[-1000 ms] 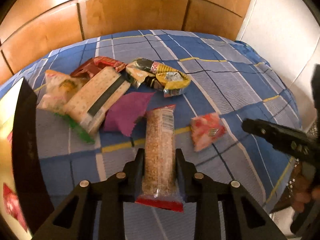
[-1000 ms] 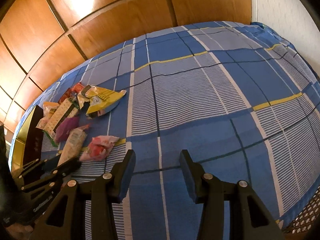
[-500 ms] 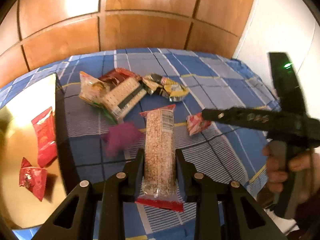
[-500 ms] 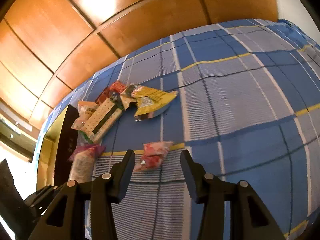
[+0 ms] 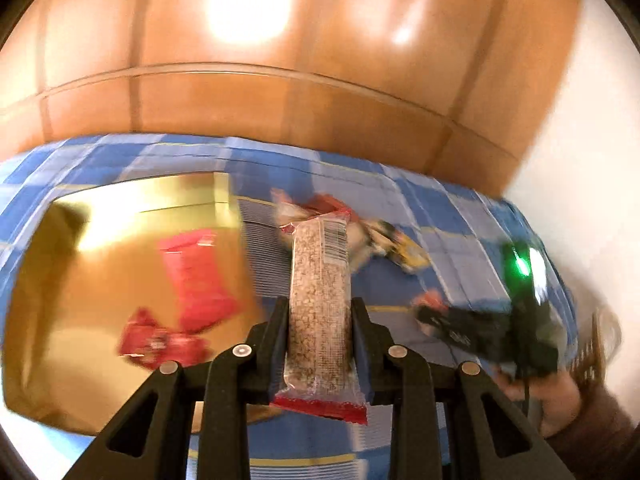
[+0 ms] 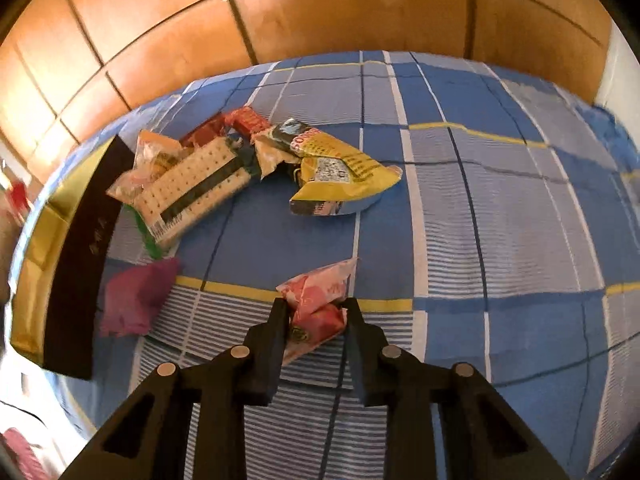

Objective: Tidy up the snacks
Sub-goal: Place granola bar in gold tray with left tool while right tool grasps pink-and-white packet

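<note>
Left wrist view: left hand-held gripper point(image 5: 319, 332) pinches a long clear-wrapped grain bar with red ends point(image 5: 320, 304) upright, at the near right edge of the gold box – probably bound for it.
Gold box: shiny gold tray-like box point(image 5: 120, 196) on the blue checked bed; two red packets point(image 5: 192, 276) inside.
Right wrist view: right hand-held gripper point(image 6: 314, 320) closing on a crumpled pink snack packet point(image 6: 316, 304) lying right of the box – pads pressing its sides.
</note>
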